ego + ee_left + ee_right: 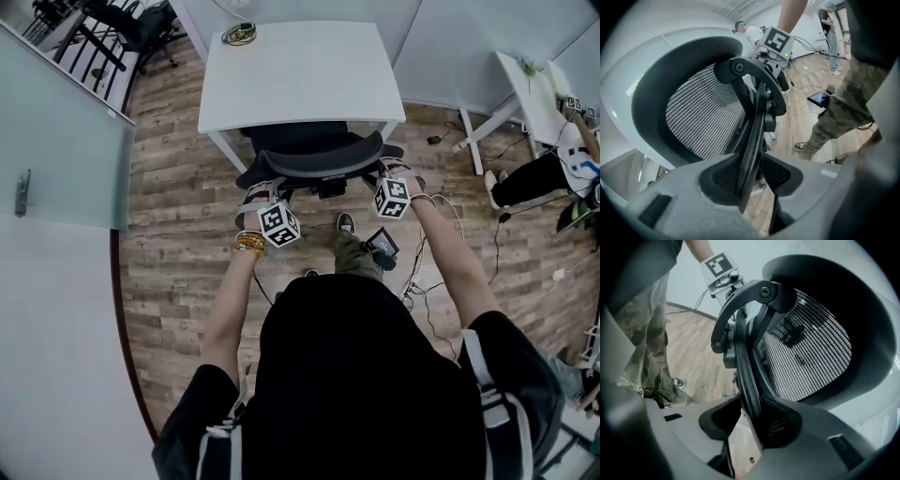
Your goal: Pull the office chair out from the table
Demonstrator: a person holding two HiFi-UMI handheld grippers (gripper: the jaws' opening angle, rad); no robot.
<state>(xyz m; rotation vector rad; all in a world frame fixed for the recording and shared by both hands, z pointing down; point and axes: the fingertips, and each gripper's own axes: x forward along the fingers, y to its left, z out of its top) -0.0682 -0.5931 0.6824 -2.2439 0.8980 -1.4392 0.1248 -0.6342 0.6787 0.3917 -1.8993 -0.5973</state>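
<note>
Wood-plank floor, white partition walls, glass door [56, 141] at left. White table [300, 75] is straight ahead of the person, with the office chair [309, 155] tucked under its near edge: seat hidden below the top, curved backrest facing the person and running left to right.

Both grippers are at the backrest, one at each end, about equally near. Left gripper [751, 176]: jaws partly apart, straddling the black backrest rim [754, 122]. The rim runs between the pads with a gap on one side, so no clamp yet. Right gripper [749, 420]: same, partly open, the rim between the pads and close against one pad, a gap at the other. Mesh panel [806, 343] sits just beyond the rim.

The pull has to come straight back toward the person, square to the backrest's long axis. My read: the jaws need to close first.

In the way behind the chair are the person's own shoe [346, 223], a small screen device [382, 244] and loose cables [427, 291] on the floor, so the castors could snag.

A coiled cable [239, 35] lies on the tabletop, clear of the move. A second white table [530, 89] and another person [544, 173] are well apart at right.
</note>
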